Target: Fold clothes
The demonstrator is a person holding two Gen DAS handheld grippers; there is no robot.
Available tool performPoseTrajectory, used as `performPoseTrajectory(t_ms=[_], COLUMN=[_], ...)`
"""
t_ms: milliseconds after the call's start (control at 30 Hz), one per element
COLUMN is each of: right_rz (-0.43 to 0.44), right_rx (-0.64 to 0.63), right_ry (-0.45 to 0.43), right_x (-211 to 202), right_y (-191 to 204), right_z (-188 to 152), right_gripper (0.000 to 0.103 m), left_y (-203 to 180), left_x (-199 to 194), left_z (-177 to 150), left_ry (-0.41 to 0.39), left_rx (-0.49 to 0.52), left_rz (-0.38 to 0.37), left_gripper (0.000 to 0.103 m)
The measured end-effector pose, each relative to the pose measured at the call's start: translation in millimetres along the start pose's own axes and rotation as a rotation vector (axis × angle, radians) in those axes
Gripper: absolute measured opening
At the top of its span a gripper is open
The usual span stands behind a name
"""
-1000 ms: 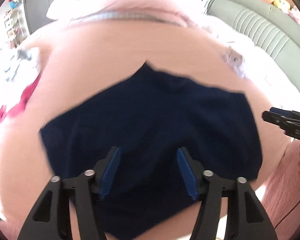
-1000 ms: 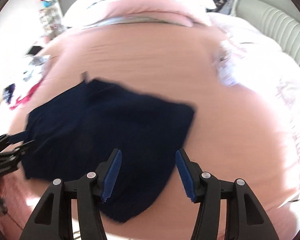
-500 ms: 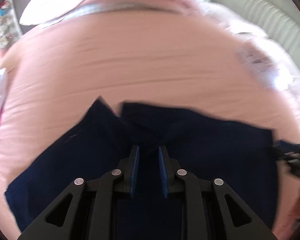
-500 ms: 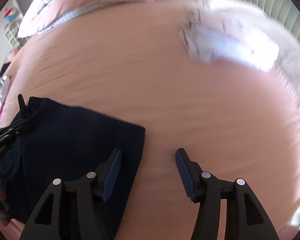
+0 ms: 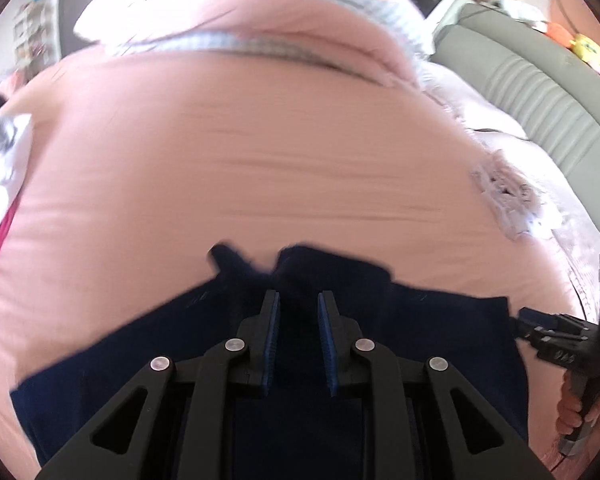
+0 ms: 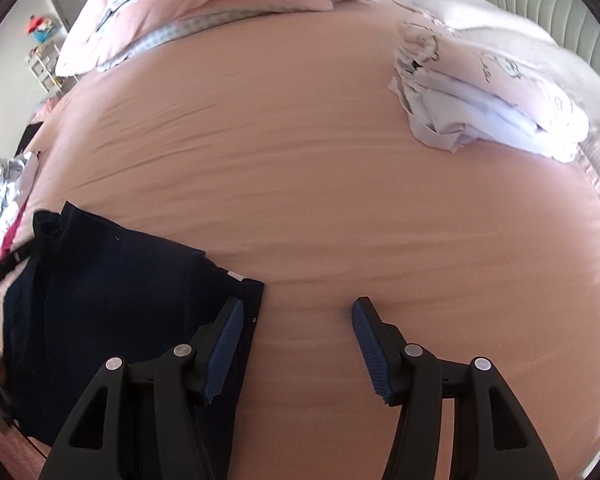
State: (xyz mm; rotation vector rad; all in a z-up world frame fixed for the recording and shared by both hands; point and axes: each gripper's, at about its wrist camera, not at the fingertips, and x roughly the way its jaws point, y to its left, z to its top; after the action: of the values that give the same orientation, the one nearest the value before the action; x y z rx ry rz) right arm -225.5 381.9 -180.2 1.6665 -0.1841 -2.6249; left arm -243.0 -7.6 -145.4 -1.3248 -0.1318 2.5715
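A navy garment (image 5: 420, 320) lies on the pink bedsheet (image 5: 240, 168), low in the left wrist view. My left gripper (image 5: 298, 300) is shut on a bunched fold near the garment's far edge, and the cloth humps up between the blue pads. In the right wrist view the same garment (image 6: 120, 280) fills the lower left. My right gripper (image 6: 296, 312) stands open at its right edge, its left finger (image 6: 226, 332) over the hem and its right finger over bare sheet. In the left wrist view the right gripper (image 5: 518, 318) shows at the right, held by a hand.
A folded stack of pale clothes (image 6: 480, 100) sits on the sheet at the far right. A rolled pink duvet (image 6: 220, 4) lies across the far end, with a grey-green padded headboard (image 5: 540, 92) to its right. Loose patterned clothes (image 6: 0, 188) lie at the left edge.
My left gripper went from open to shut on the navy garment and has drawn a fold up. My right gripper slid right, from over the garment to its right edge, staying open.
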Motion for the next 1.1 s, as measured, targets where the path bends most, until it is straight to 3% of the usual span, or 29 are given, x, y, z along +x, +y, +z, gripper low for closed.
performPoseTrajectory(t_ms=[167, 233, 333, 400, 567, 633, 700, 767, 800, 833, 933, 1100], right_rz=[0.019, 0.040, 0.119, 0.159, 0.230, 0.215, 0.183, 0.159, 0.178, 0.206, 0.201, 0.097], right_rx=[0.077, 0.116, 0.114, 0.102, 0.101, 0.090, 0.050, 0.015, 0.023, 0.038, 0.068, 0.094], right_ry=[-0.055, -0.086, -0.074, -0.046, 0.088, 0.092, 0.065, 0.037, 0.031, 0.029, -0.020, -0.143], right_x=[-22.1, -34.3, -38.3, -39.1, -8.9, -0.5, -0.4, -2.7, -3.6, -3.8, -20.4, -59.4], right_y=[-9.9, -22.9, -33.2, -33.2, -11.0, -5.7, 4.7, 15.0, 15.3, 13.8, 7.8, -16.9], right_z=[2.0, 4.7, 8.3, 7.5, 2.1, 0.0, -1.7, -5.0, -5.4, -4.6, -7.7, -13.5], right_gripper=[0.056, 0.056, 0.056, 0.056, 0.057, 0.058, 0.050, 0.031, 0.013, 0.007, 0.005, 0.004], left_y=[-14.8, -10.5, -14.7, -9.8, -2.1, 3.2, 5.3, -0.4, -4.8, -8.7, -21.2, -24.9], left_x=[-2.8, -0.7, 33.1, 43.4, 33.6, 33.8, 39.5, 40.5, 39.8, 37.7, 34.6, 22.3], left_z=[8.0, 8.7, 3.0, -3.1, -2.7, -2.3, -4.4, -6.5, -8.0, -8.7, -3.9, -0.6], left_ry=[-0.045, 0.005, 0.088, 0.151, 0.123, 0.128, 0.148, 0.133, 0.134, 0.133, 0.114, 0.067], left_rx=[0.038, 0.055, 0.087, 0.076, 0.068, 0.062, 0.073, 0.118, 0.147, 0.167, 0.179, 0.209], left_rz=[0.005, -0.007, 0.052, 0.095, 0.139, 0.155, 0.160, 0.186, 0.202, 0.199, 0.166, 0.138], left_gripper=[0.018, 0.019, 0.019, 0.018, 0.019, 0.019, 0.018, 0.018, 0.015, 0.010, 0.006, 0.006])
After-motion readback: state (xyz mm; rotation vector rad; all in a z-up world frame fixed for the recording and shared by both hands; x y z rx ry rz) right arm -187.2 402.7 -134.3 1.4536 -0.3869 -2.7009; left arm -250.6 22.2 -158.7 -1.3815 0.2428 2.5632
